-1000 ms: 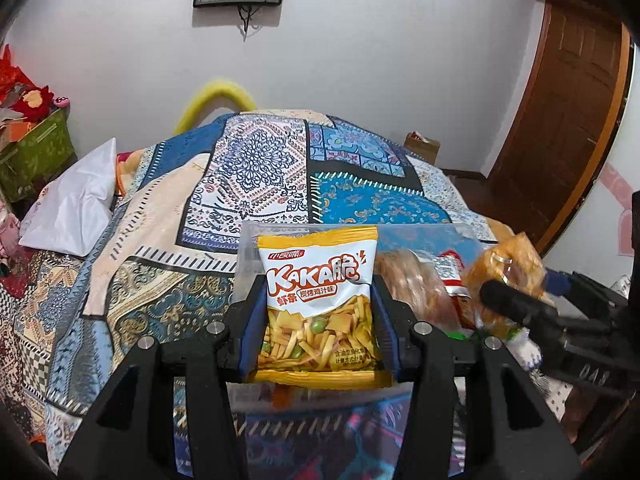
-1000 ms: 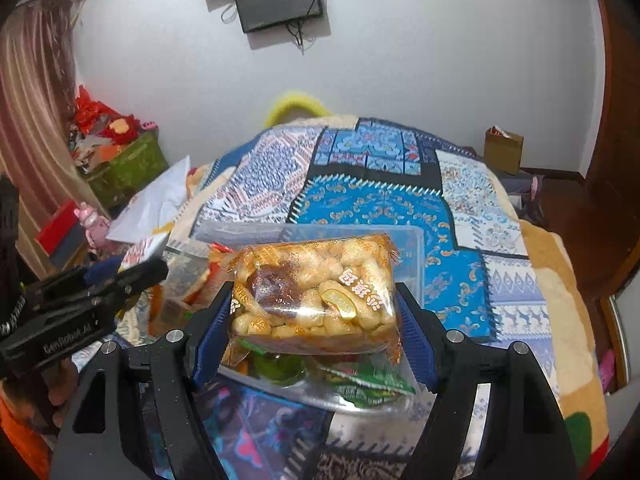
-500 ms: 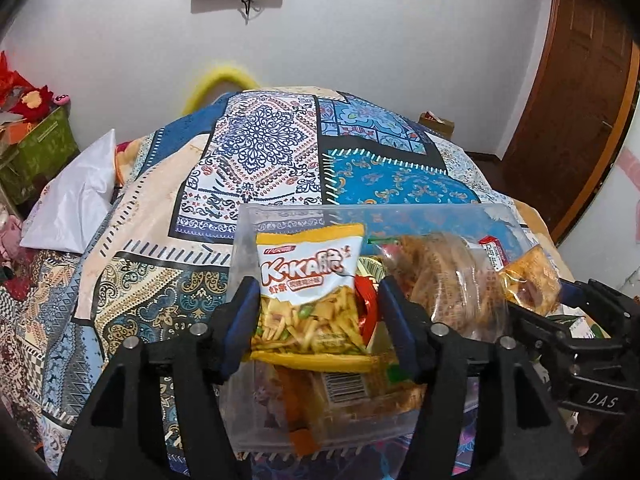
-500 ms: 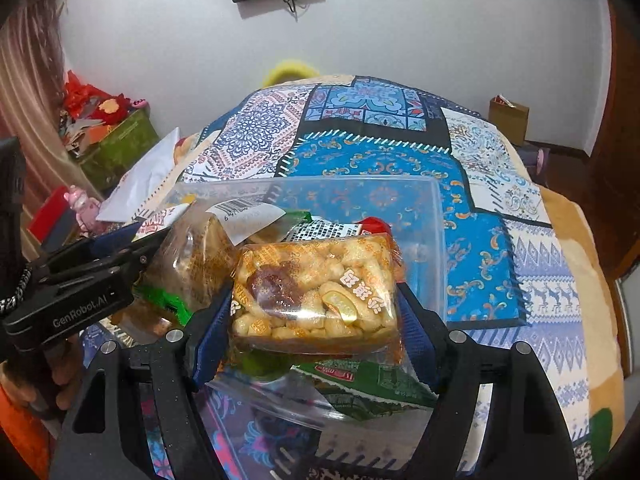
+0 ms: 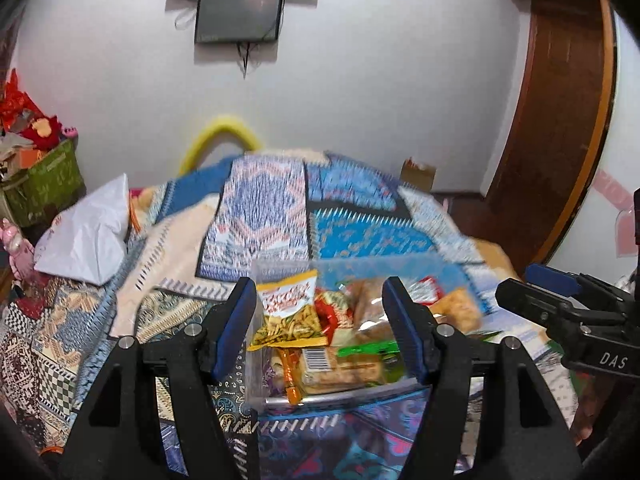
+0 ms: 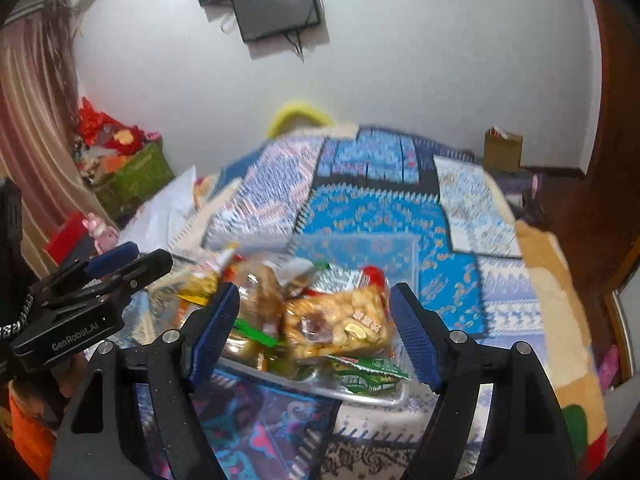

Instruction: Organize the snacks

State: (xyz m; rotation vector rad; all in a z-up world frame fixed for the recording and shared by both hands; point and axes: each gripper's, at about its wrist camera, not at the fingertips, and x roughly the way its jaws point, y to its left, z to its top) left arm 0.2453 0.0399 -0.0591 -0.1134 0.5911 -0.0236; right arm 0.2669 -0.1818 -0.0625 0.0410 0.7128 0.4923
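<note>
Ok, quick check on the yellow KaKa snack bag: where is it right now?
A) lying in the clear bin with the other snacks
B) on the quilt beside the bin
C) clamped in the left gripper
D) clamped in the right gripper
A: the yellow KaKa snack bag rests inside the clear bin among the other packs, and the left gripper stands open with its pads apart from the bag.

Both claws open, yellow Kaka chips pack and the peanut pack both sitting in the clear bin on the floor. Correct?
Not quite: the clear bin sits on the patterned quilt covering the bed, not on the floor, as the right wrist view shows. The rest holds: left claw and right claw are open, and the yellow chips pack and peanut pack lie in the bin.
</note>
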